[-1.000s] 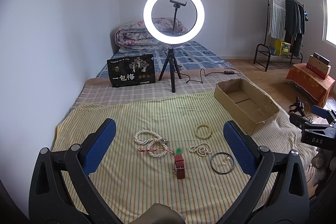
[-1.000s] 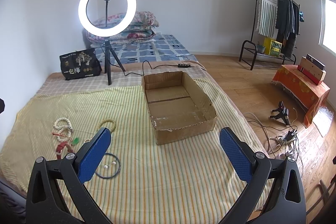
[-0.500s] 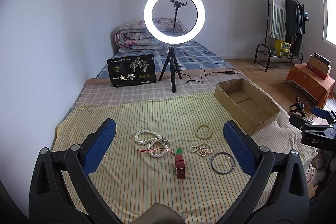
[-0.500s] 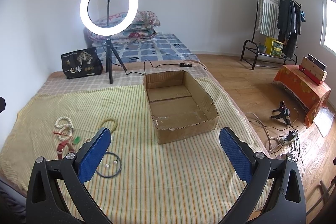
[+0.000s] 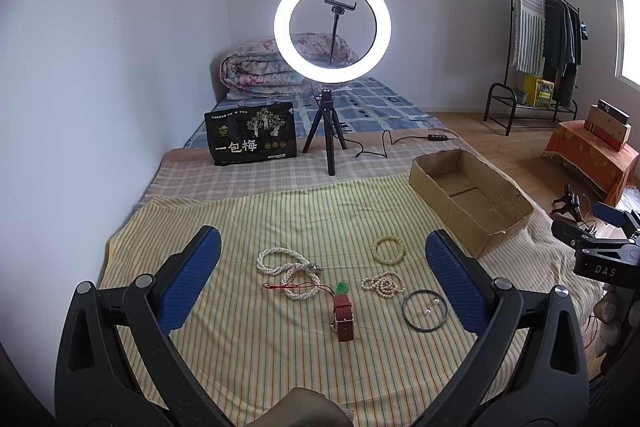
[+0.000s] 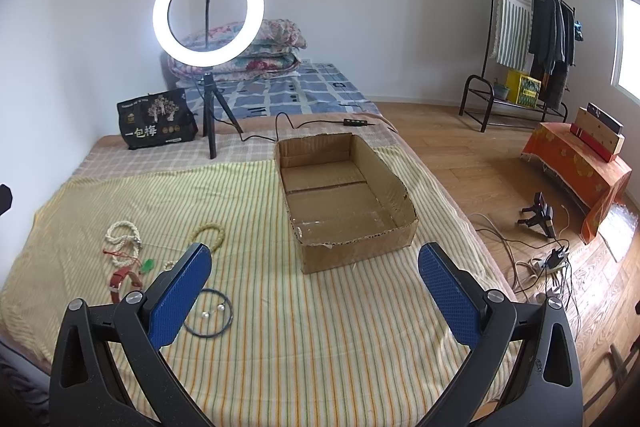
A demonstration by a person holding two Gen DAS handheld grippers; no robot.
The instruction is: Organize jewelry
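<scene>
Both grippers, left gripper (image 5: 320,279) and right gripper (image 6: 314,283), hover spread and empty; jewelry (image 5: 344,287) awaits lifting into the cardboard box (image 6: 348,203).

Home bedroom, low bed (image 5: 360,99) with folded quilt (image 5: 256,71), clothes rack (image 6: 532,27), wooden floor (image 6: 460,155)

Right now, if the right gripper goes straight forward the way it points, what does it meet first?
Probably the cardboard box. The right gripper is open and holds nothing, and the box's near wall sits between its fingers, just ahead. Only striped cloth lies before it. Depth is unclear in this fisheye view.
</scene>
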